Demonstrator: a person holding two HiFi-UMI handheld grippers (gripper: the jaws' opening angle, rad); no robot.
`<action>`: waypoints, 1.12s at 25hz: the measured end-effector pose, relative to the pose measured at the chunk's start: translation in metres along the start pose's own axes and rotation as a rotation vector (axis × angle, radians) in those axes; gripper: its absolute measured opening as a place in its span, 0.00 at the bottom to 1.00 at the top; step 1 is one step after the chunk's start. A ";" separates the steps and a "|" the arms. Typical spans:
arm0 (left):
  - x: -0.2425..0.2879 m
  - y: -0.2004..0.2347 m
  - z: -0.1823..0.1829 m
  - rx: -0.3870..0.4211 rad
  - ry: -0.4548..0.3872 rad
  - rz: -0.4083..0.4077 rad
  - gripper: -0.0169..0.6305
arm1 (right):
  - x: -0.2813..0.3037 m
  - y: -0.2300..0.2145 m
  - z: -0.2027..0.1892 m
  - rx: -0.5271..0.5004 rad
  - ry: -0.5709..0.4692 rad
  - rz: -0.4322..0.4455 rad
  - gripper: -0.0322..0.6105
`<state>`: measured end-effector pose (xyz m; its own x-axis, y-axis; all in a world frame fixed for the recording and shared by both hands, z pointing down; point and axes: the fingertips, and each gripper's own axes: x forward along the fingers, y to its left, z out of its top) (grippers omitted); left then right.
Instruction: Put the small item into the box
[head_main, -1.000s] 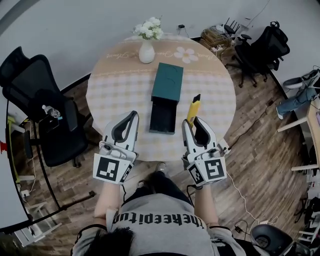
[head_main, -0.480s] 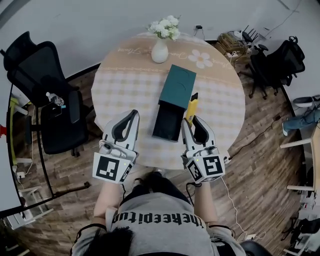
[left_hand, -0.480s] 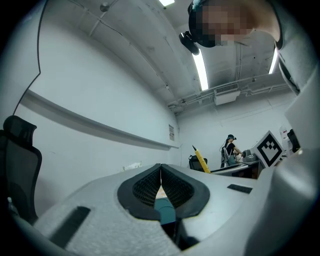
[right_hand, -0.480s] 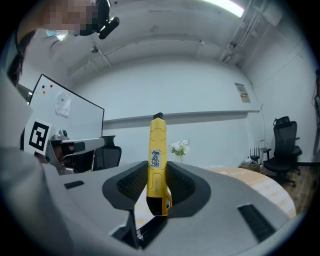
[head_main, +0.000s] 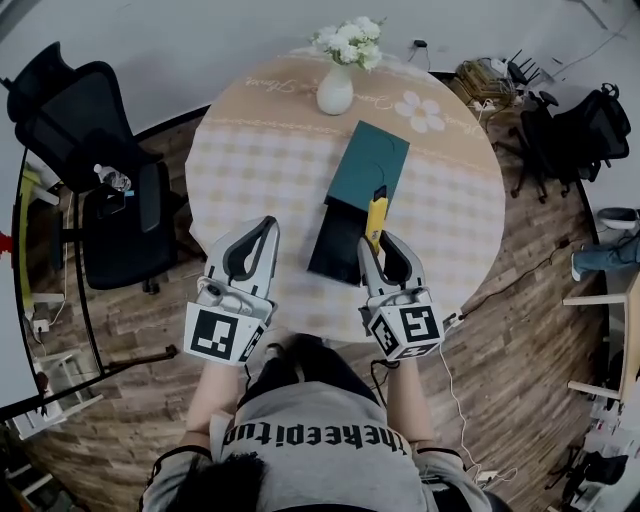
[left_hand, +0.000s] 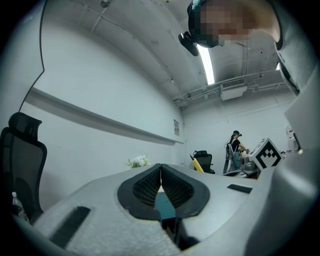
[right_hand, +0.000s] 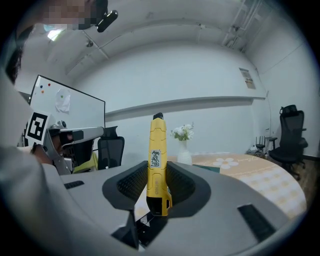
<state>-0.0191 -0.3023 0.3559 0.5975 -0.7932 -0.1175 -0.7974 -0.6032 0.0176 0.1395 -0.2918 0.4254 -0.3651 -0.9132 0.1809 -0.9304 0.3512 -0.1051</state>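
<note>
We hold yellow utility knife (head_main: 375, 212) clamped in right gripper (head_main: 374, 243); it has swung from beside box (head_main: 372, 160) to over open drawer (head_main: 333, 250) edge; drop likely next; left gripper (head_main: 269, 227) closed, empty.

I have swung my right gripper (head_main: 374, 243) forward and to the left. The yellow knife (head_main: 375, 213) in its jaws hung over bare desk (head_main: 250, 170) to the right of the teal box (head_main: 372, 160) a second ago. Its tip now overlaps the box's near right corner.
</note>
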 end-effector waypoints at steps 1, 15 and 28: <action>0.001 0.001 -0.002 -0.001 0.005 0.001 0.05 | 0.002 -0.001 -0.005 0.004 0.012 0.001 0.24; 0.007 0.002 -0.024 -0.012 0.063 0.002 0.05 | 0.015 -0.012 -0.071 0.088 0.157 0.002 0.24; 0.005 0.009 -0.030 -0.016 0.078 0.025 0.05 | 0.028 -0.018 -0.120 0.137 0.329 -0.020 0.24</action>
<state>-0.0207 -0.3135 0.3850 0.5828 -0.8117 -0.0390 -0.8110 -0.5840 0.0353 0.1424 -0.2988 0.5495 -0.3583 -0.7966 0.4868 -0.9327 0.2824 -0.2243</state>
